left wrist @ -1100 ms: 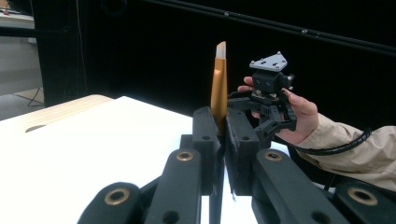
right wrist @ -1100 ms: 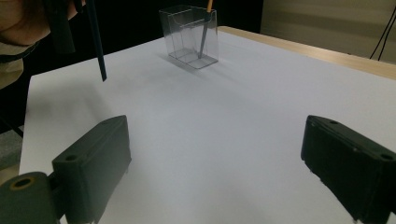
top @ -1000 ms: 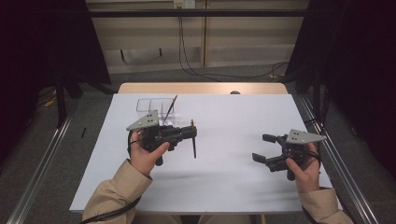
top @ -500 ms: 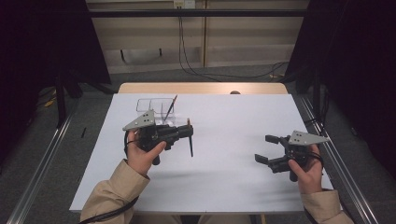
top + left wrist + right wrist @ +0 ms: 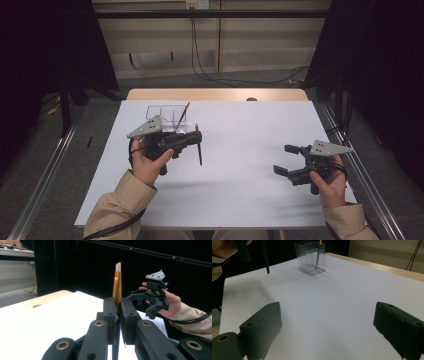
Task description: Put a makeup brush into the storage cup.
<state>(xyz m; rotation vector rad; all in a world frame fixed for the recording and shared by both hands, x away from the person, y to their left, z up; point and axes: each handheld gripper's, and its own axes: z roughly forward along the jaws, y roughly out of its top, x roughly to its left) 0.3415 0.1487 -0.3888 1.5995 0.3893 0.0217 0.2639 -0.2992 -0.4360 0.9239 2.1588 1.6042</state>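
Clamped on a pencil [image 5: 198, 146], the fingers of my left gripper [image 5: 196, 138] press its shaft between their pads, while the fingers of my right gripper [image 5: 286, 160] stand wide apart with nothing between them. Largest before me is the white tabletop [image 5: 240, 195], with a strip of bare wood along its far edge. My left hand [image 5: 148, 162] holds its gripper above the left half of that surface, a little toward me from a clear plastic pencil holder [image 5: 167, 114] that stands upright on the sheet near the far left. My right hand [image 5: 327, 180] keeps its gripper low over the right side, well apart from the left one. In the right gripper view the holder [image 5: 310, 257] shows as a box with a dividing wall, and one pencil [image 5: 319, 252] leans inside it with its orange end sticking out above the rim. The pencil in my left fingers is dark along its length; in the high view it crosses the fingers roughly at right angles, with its lower end hanging clear of the paper, and in the left gripper view its orange end [image 5: 117, 283] rises straight up past the pads.
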